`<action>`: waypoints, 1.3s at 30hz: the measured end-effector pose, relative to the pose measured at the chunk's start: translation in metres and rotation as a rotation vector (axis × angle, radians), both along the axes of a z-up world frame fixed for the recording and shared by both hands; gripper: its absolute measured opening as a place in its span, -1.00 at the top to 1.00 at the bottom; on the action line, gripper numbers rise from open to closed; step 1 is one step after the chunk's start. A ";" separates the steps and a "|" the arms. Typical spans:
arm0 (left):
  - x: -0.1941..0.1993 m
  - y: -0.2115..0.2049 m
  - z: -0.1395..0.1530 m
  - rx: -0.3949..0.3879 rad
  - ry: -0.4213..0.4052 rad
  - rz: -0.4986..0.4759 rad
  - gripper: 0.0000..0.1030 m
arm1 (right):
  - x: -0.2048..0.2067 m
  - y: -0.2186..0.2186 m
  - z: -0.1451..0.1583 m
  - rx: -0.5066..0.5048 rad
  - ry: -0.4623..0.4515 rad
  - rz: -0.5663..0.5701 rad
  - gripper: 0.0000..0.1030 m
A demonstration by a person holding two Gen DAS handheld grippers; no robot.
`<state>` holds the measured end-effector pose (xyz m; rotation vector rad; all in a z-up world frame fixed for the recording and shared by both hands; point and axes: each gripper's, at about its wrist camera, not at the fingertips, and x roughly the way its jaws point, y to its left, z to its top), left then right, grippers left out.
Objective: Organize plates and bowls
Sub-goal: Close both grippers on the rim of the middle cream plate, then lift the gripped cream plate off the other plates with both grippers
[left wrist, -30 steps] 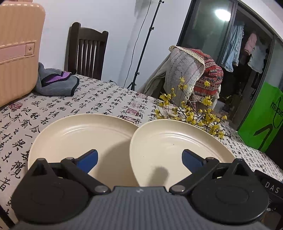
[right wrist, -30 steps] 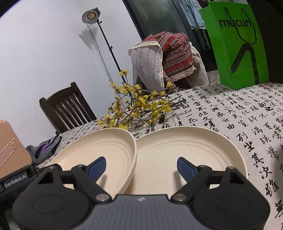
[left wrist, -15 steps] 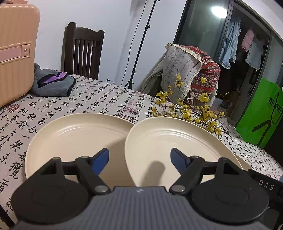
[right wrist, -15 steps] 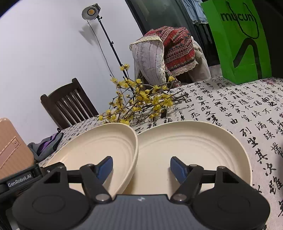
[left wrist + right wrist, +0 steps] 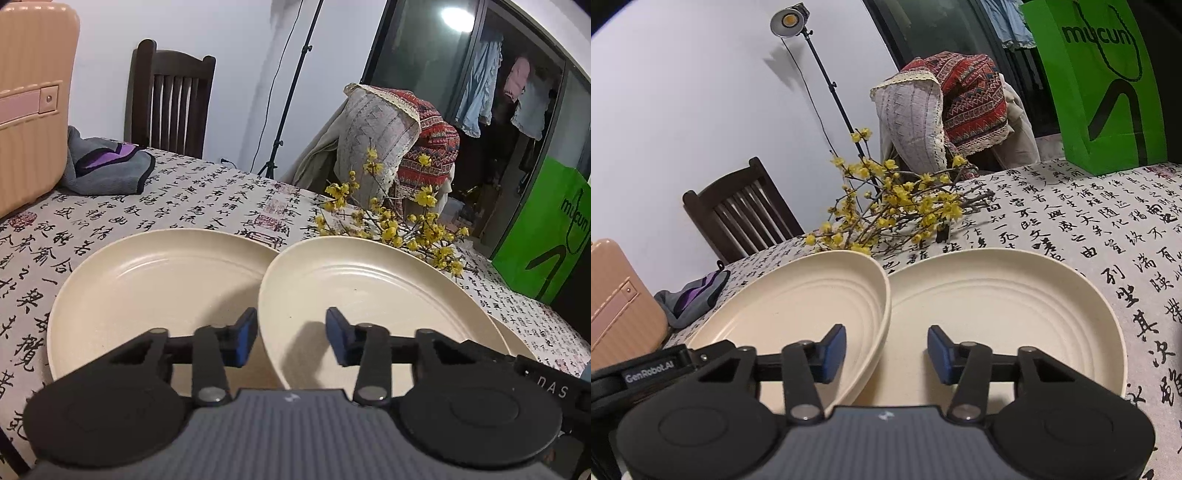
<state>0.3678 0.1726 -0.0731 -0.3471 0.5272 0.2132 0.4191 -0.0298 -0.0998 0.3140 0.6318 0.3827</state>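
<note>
Only the right wrist view shows the lamp (image 5: 786,23); the green bag (image 5: 1097,85) reads "mucun". Both grippers' jaws stand narrowly parted astride a tilted plate's (image 5: 369,291) rim, left gripper (image 5: 290,334) and right gripper (image 5: 886,349)

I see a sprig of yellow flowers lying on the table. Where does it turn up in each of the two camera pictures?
Left wrist view: the yellow flower branch lies right of centre, just behind the right-hand plate.
Right wrist view: the branch lies near the centre, behind the gap between the two plates.
Shared landmark: the green bag, at the right in both views.
</note>
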 end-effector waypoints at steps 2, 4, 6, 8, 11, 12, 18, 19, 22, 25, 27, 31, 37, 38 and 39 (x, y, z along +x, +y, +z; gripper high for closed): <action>0.000 0.000 0.000 0.005 -0.002 0.000 0.31 | -0.001 0.000 0.001 0.003 -0.004 0.005 0.25; 0.000 -0.001 0.000 0.008 -0.001 0.001 0.33 | -0.001 0.000 0.001 0.006 -0.008 0.012 0.33; 0.000 -0.001 0.000 0.008 -0.002 -0.001 0.36 | -0.002 0.001 0.002 0.007 -0.015 0.021 0.56; 0.000 -0.001 0.000 0.007 -0.002 0.001 0.36 | -0.004 0.003 0.004 0.006 -0.024 0.030 0.62; 0.000 0.000 0.001 0.003 -0.001 0.002 0.36 | -0.005 0.004 0.004 -0.002 -0.028 0.029 0.63; 0.000 -0.001 0.001 0.005 -0.001 0.002 0.36 | -0.005 0.003 0.005 0.001 -0.026 0.028 0.63; -0.003 -0.003 0.003 0.020 -0.011 0.001 0.36 | -0.008 0.003 0.007 0.001 -0.041 0.023 0.64; -0.003 -0.004 0.003 0.020 -0.010 0.001 0.36 | -0.008 0.003 0.008 -0.001 -0.043 0.023 0.64; -0.003 -0.003 0.003 0.020 -0.012 0.001 0.36 | -0.009 0.003 0.008 -0.006 -0.048 0.024 0.64; -0.004 -0.004 0.004 0.025 -0.017 -0.001 0.37 | -0.010 0.003 0.009 -0.012 -0.058 0.025 0.64; -0.004 -0.005 0.004 0.029 -0.019 -0.003 0.37 | -0.011 0.003 0.010 -0.015 -0.067 0.024 0.64; -0.005 -0.007 0.006 0.049 -0.021 -0.006 0.36 | -0.013 0.003 0.011 -0.021 -0.077 0.021 0.64; -0.006 -0.008 0.008 0.048 -0.034 -0.008 0.36 | -0.017 0.005 0.015 -0.037 -0.107 0.019 0.64; -0.007 -0.008 0.008 0.047 -0.036 -0.008 0.36 | -0.017 0.005 0.015 -0.037 -0.109 0.019 0.64; -0.007 -0.008 0.009 0.047 -0.038 -0.009 0.36 | -0.017 0.005 0.015 -0.036 -0.109 0.018 0.64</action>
